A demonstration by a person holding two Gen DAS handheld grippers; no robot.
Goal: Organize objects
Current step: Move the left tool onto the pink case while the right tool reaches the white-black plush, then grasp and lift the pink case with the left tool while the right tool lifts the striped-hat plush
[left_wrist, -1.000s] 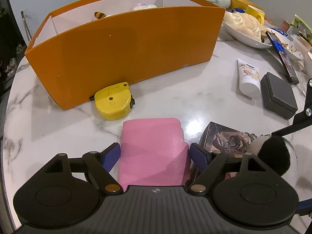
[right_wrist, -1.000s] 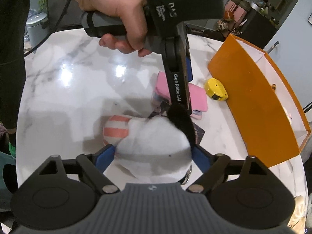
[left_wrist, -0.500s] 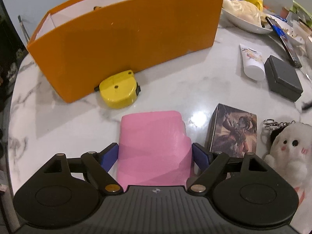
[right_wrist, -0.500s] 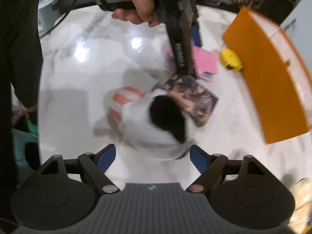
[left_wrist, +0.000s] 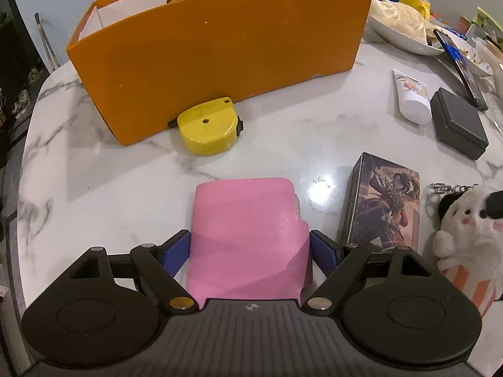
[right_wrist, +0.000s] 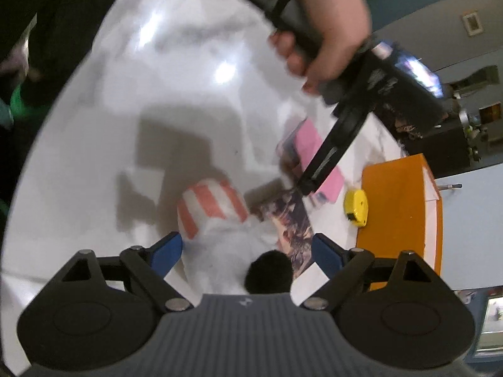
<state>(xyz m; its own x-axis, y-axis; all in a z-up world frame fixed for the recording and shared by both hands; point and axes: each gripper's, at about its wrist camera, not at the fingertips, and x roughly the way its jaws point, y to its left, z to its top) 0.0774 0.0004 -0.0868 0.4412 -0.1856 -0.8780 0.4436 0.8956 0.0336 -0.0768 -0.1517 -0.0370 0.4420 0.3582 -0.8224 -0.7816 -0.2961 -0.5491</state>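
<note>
Left gripper (left_wrist: 250, 246), bottom centre of the left wrist view: blue pads flanking a pink wallet (left_wrist: 246, 235) flat on the marble table (left_wrist: 110, 188), pads hard against its edges, apparently pinching it across the width. Above the wallet, a yellow tape measure (left_wrist: 207, 132) touching the front wall of the orange box (left_wrist: 220, 50) filling the upper middle. At right centre, a printed card box (left_wrist: 385, 204) just beside the wallet; further right, at the frame edge, a white plush keychain (left_wrist: 468, 235). Upper right: a white tube (left_wrist: 411, 99), a black case (left_wrist: 459, 122), a white bowl (left_wrist: 405, 36).

Right gripper (right_wrist: 246, 251), bottom centre of the blurred right wrist view: jaws spread, just been widening, straddling the plush (right_wrist: 220, 232) without clearly pressing it. Upper right there, a hand (right_wrist: 327, 22) around the other gripper's handle.
</note>
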